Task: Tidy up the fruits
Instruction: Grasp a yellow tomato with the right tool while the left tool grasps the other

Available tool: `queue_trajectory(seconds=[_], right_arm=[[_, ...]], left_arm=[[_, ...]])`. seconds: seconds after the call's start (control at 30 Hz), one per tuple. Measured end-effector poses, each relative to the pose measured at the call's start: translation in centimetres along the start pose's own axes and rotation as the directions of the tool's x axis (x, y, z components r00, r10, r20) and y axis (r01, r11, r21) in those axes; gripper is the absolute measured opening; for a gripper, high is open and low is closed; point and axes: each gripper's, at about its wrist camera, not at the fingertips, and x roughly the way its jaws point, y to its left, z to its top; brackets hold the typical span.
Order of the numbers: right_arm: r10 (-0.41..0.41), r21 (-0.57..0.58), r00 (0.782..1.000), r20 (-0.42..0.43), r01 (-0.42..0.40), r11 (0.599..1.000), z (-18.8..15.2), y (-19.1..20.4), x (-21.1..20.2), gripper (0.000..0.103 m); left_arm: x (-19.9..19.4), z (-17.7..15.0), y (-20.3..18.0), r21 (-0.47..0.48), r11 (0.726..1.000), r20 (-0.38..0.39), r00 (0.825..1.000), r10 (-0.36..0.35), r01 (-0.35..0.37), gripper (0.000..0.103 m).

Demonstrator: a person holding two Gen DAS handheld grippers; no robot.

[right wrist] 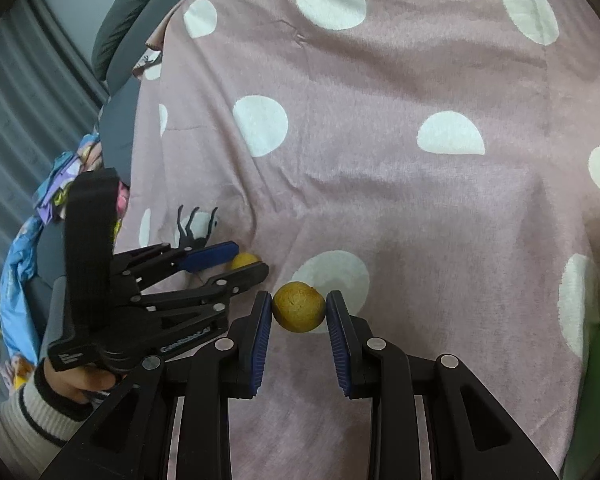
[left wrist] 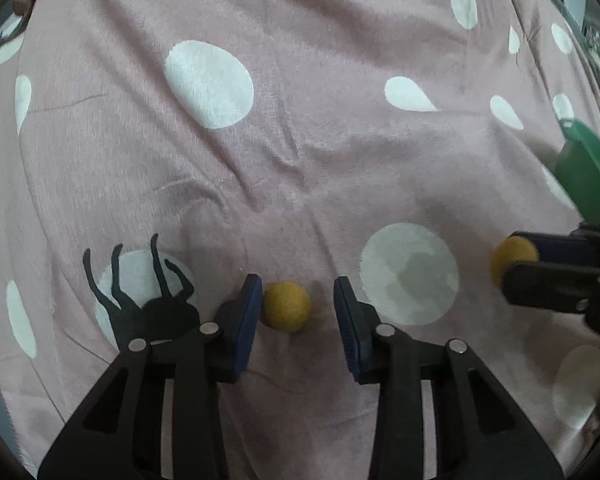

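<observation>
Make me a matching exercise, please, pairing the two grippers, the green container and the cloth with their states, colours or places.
1 left gripper
2 right gripper
3 green container
4 cloth

A pink with white dots
B shut on the held fruit
C right edge of the left wrist view
D open around the loose fruit

Pairs: 1-D, 2-B, 3-C, 4-A

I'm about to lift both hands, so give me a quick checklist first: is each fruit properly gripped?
1. Right gripper shut on its yellow fruit: ok.
2. Left gripper around second yellow fruit: ok.
3. Left pads pressing both sides: not ok, a gap shows at the right pad.
4. Grippers clear of each other: ok.
5. Green container within reach: cannot tell.
</observation>
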Motion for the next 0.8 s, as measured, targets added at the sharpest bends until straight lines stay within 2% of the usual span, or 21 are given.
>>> queue_trajectory(seconds=[0.2, 0.43, 0.5, 0.57, 0.67, 0.8], right_arm=[[0.004, 0.010, 1.000, 0.013, -0.004, 1.000, -0.4, -0.5, -0.7, 0.030], [0.002, 0.010, 1.000, 0.017, -0.002, 1.000, -0.5, -0.5, -1.1, 0.030], [0.002, 0.013, 1.000, 0.018, -0.003, 1.000, -0.5, -0.5, -1.2, 0.030], [-0.001, 0.016, 1.000, 0.021, 0.000, 1.000, -0.4, -0.5, -1.2, 0.030], [-0.001, 0.021, 1.000, 0.025, 0.000, 1.000, -0.5, -0.6, -1.4, 0.030], [-0.002, 0.019, 1.000, 0.026, 0.002, 1.000, -0.7, -0.5, -1.5, 0.030]], left_arm=[[0.8, 0.4, -0.4, 0.075, 0.996, -0.001, 0.999, 0.042, -0.042, 0.030], [1.2, 0.0, -1.7, 0.179, 0.980, 0.015, 0.997, 0.082, -0.083, 0.030], [1.4, 0.0, -2.1, 0.201, 0.975, 0.016, 0.995, 0.095, -0.096, 0.024], [1.6, 0.1, -1.7, 0.181, 0.979, 0.012, 0.995, 0.097, -0.097, 0.023], [1.4, 0.6, -0.8, 0.097, 0.995, 0.010, 1.000, 0.024, -0.025, 0.023], [0.6, 0.6, 0.4, -0.005, 0.998, 0.006, 0.998, -0.064, 0.064, 0.023]])
